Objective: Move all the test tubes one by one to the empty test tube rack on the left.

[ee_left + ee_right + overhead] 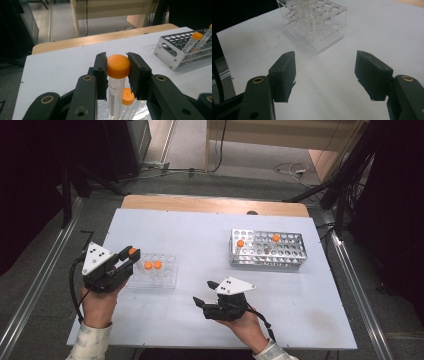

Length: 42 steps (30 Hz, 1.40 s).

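1. The left gripper (117,72) is clamped on the orange screw cap of a clear plastic tube (118,65), both jaws flat against the cap's sides. The tube stands upright at the near-left end of the clear acrylic rack (167,276), its lower part seemingly still in a well.
2. To do this step well, I would draw the tube straight up along its own axis; tilting could bind it in the well or drag the light rack.
3. 2 more orange-capped tubes (153,265) stand beside it in that rack; keep the jaws clear of them.
4. The right gripper (329,75) hangs with its jaws wide apart and holding nothing, near the rack; it could steady the rack.
5. The grey metal perforated rack (267,248), well apart to the right, holds 2 tubes and has many free holes, a likely destination.
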Tool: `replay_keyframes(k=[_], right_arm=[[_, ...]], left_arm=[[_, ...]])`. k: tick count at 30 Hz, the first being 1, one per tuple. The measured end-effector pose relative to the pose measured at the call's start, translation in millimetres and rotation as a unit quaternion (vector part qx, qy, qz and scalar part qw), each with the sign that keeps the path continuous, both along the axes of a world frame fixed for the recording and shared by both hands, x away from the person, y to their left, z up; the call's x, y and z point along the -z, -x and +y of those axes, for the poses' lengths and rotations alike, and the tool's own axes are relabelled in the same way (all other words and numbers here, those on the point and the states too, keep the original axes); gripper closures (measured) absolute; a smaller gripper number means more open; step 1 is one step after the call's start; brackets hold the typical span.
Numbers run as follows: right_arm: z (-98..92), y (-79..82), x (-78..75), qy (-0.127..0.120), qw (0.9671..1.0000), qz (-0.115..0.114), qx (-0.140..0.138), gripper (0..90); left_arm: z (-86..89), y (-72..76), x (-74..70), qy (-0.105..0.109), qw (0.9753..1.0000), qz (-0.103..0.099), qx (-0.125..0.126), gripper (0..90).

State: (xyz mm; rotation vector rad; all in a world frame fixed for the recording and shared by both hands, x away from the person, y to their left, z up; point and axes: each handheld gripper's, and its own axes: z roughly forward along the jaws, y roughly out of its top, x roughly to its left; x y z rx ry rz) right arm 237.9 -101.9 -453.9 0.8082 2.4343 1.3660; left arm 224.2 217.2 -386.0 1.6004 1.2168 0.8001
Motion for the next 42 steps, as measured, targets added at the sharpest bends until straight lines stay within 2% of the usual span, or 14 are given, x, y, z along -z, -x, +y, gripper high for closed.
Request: replay_keyframes(k=[11,20,34,42], right_arm=[[-0.5,0.3,-0.7,-0.004,1.0000,-0.001,0.001,31.9],[-1.5,0.6,-1.4,-0.004,1.0000,0.000,0.003,32.0],[-2.4,0.2,-1.5,-0.002,1.0000,-0.003,0.002,32.1],[-2.7,0.1,-1.7,-0.003,1.0000,-0.004,0.002,32.1]], left_arm=[[1.4,-8.0,6.6,0.002,1.0000,0.002,-0.005,69.6],[-3.0,-11.2,16.8,-0.008,0.9999,0.009,-0.008,69.5],[-10.3,-7.5,30.9,-0.018,0.9995,0.015,-0.019,69.0],[-9.7,-6.7,31.5,-0.009,0.9996,0.018,-0.020,68.2]])
